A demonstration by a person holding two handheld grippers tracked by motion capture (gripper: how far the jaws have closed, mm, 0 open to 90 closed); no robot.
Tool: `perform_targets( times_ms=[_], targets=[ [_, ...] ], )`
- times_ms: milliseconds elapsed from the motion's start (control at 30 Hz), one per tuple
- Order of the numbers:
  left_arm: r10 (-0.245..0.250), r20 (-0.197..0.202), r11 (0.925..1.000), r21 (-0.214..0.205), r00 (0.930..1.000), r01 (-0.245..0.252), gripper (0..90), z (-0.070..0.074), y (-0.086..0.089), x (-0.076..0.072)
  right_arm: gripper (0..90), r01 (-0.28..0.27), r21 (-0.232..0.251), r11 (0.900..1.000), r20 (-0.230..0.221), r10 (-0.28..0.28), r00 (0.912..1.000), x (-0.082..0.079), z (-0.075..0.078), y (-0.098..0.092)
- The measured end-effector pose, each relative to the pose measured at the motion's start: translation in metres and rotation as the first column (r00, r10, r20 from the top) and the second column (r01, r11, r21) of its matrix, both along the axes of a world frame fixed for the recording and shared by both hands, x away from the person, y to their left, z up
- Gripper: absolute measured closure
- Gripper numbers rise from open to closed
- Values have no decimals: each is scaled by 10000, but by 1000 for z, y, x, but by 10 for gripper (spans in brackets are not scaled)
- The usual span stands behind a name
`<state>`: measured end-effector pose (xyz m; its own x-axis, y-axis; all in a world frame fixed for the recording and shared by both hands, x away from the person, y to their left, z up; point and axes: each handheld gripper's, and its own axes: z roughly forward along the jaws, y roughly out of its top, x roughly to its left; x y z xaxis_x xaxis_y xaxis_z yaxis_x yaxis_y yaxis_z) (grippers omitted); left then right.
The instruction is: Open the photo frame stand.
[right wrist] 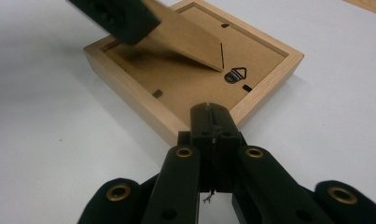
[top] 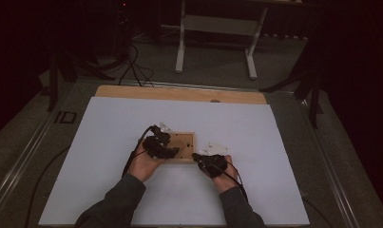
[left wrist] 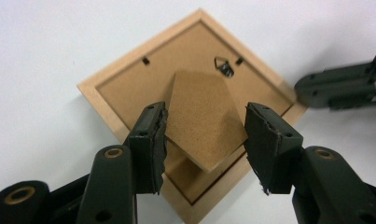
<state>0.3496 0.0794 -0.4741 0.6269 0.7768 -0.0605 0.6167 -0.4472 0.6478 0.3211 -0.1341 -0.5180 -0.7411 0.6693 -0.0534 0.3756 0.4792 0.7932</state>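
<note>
Cardboard easel flap [left wrist: 202, 121] on the face-down wooden picture frame [left wrist: 129, 84] points lengthwise between the parted left tongs [left wrist: 204, 135], untouched, while the right tongs [right wrist: 212, 122], pressed together, rest at the frame's near corner.

A white sheet [top: 108, 156] covers the counter; bare wood [top: 179, 93] shows along its far edge; beyond, a white table frame [top: 216, 28] stands on grey floor; black cables [top: 134, 66] trail there.

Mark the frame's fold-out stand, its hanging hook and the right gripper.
fold-out stand [left wrist: 202, 119], left gripper view, middle of the flap.
hanging hook [right wrist: 234, 75], right gripper view, its metal triangle.
right gripper [right wrist: 211, 112], right gripper view, tips of the shut jaws.
</note>
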Motion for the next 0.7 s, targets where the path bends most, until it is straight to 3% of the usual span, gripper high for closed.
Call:
perform_targets(
  times_ms=[700],
  targets=[
    [275,-342,9995,-151,9990,-281,456,-4,-3,5,895,-10,-14,10000,4,10,10000,0,0,0]
  ],
)
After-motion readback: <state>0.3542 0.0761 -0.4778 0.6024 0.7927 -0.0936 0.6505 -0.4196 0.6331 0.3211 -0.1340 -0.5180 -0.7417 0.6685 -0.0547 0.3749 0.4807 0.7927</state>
